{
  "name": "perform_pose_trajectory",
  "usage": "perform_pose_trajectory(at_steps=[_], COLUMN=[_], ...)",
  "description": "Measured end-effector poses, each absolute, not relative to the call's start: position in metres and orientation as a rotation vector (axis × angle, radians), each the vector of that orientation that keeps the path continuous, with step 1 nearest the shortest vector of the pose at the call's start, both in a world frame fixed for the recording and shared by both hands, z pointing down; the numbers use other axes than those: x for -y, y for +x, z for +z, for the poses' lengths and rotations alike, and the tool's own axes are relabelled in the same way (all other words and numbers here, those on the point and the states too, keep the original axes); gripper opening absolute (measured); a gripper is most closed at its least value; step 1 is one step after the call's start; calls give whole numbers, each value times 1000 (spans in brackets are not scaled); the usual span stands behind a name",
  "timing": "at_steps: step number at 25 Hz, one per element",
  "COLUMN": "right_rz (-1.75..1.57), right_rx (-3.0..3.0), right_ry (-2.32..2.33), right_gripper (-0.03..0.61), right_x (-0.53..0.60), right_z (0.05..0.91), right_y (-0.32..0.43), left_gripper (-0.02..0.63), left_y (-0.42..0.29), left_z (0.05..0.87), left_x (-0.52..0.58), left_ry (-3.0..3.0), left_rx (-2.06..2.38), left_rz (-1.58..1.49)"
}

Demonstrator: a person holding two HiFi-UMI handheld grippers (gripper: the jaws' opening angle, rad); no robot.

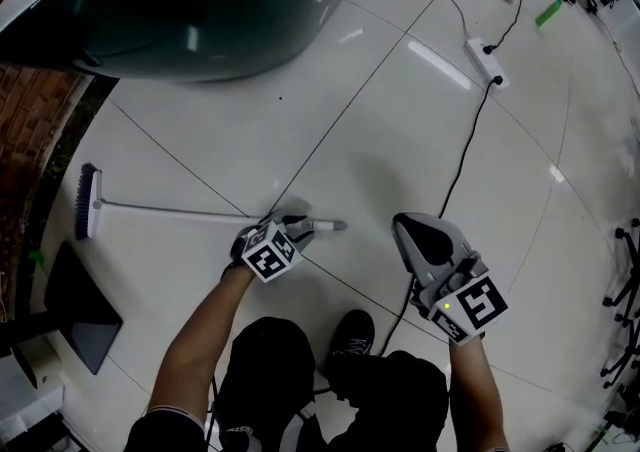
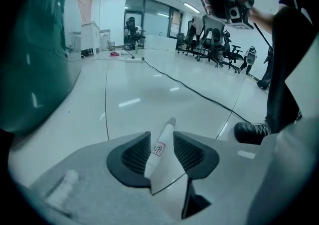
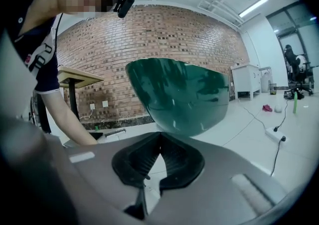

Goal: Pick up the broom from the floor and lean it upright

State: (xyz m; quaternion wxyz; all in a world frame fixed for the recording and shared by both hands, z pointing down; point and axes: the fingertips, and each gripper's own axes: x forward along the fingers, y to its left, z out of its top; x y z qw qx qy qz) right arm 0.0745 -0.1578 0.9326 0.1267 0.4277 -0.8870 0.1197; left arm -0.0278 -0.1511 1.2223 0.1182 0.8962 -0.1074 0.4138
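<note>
– Left gripper [image 2: 161, 137]: what do its jaws have?
– They stand apart, with the pale tip of the broom's [image 1: 180, 210] handle between them. The left pad [image 2: 137, 153] lies against the handle and there is a gap on the other side, so it isn't clamped.
– Any writing on it?
– A small red-edged sticker [image 2: 158, 149] sits on the handle between the pads. It carries a dark mark that is too small to read. Both grippers carry black-and-white square marker cubes, and neither has lettering on it.
– Where is the broom?
– It lies flat on the white tile floor [image 1: 380, 130]. Its blue brush head [image 1: 88, 202] is at the far left, near the brick edge, and the handle runs right to the left gripper.
– How are the hands held?
– The left forearm [image 1: 200, 340] reaches out from the near edge, and its gripper tilts down onto the handle end. The right gripper [image 3: 160, 136] is held apart to the right of the broom, above the floor beside a black cable [image 1: 462, 160]. Its jaw tips meet with nothing between them, and it points toward a big dark green rounded body [image 3: 177, 94].
</note>
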Motion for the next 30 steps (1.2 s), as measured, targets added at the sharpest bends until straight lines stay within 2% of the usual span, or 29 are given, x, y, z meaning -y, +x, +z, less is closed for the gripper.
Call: perform_pose_trajectory(at_steps=[5, 11, 13, 14, 17, 22, 30], right_rz=[394, 423, 418, 415, 405, 381, 420], right_rx=[2583, 2572, 2566, 2562, 2558, 2572, 2549], right_ry=[1277, 1325, 1335, 1341, 1373, 1383, 1315], right_gripper=[6, 5, 6, 6, 5, 5, 6], right_x=[156, 148, 145, 144, 142, 151, 173], right_z=[964, 974, 973, 972, 964, 942, 848], right_y=[80, 84, 87, 90, 102, 113, 105], left_gripper=[184, 189, 183, 141, 124, 123, 123], left_y=[-25, -18, -21, -21, -20, -16, -38], left_z=[1262, 1292, 1300, 1301, 1295, 1228, 1039], left_x=[156, 145, 145, 146, 143, 158, 184], left_ry=[2633, 2609, 2604, 2605, 2621, 2723, 2854], left_rx=[237, 37, 19, 15, -29, 25, 159], left_rz=[1284, 1444, 1518, 1551, 1606, 1483, 1279])
